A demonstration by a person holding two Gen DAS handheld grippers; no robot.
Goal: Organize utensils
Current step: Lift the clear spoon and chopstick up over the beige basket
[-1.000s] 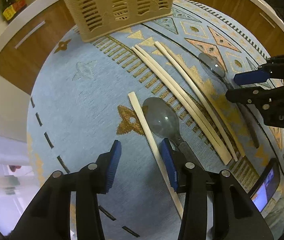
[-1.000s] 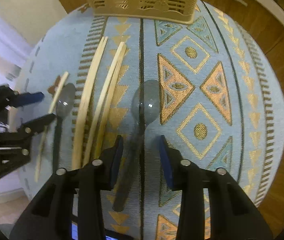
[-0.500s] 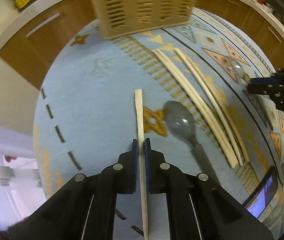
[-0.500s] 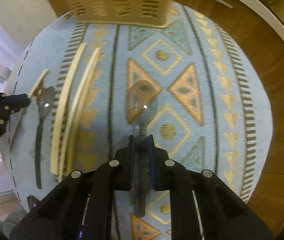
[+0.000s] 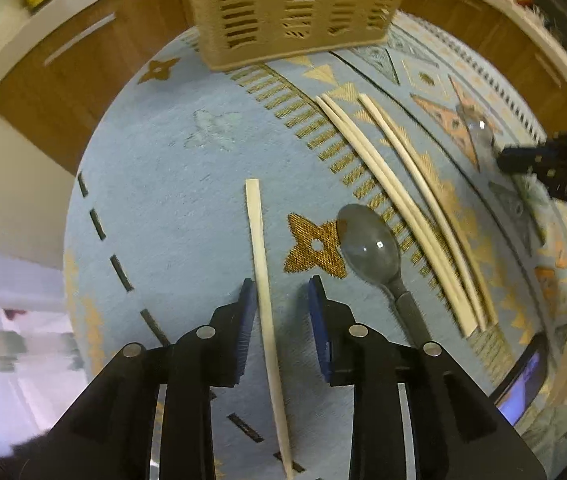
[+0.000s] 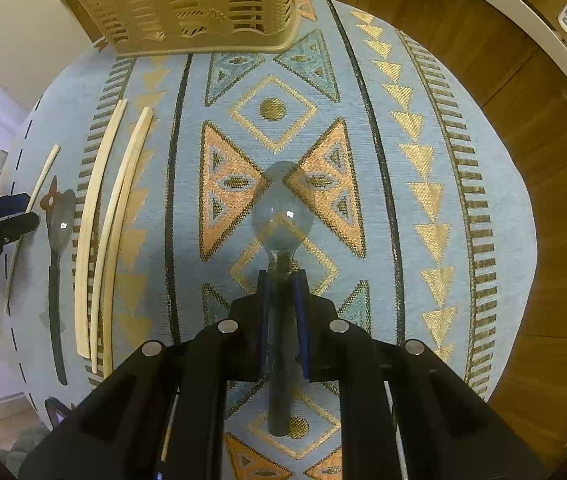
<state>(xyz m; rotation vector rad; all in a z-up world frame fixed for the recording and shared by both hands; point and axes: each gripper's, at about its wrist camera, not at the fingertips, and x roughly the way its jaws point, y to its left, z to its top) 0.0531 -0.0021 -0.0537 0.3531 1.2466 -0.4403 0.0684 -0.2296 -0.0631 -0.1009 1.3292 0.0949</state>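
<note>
- The right tongs (image 6: 282, 312) squeeze the handle of a see-through spoon (image 6: 282, 208).
- The left tongs (image 5: 277, 312) are apart around a loose chopstick (image 5: 261, 264).
- The basket (image 5: 295, 8) waits far off; it looks like nothing is put away yet.

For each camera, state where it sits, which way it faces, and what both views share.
Left wrist: rides the left gripper, looking forward over a lone cream chopstick between open jaws.
Right wrist: rides the right gripper, looking forward along the clear grey plastic spoon it clamps.
Shared: beige slatted basket, blue patterned mat, each other's gripper.
</note>
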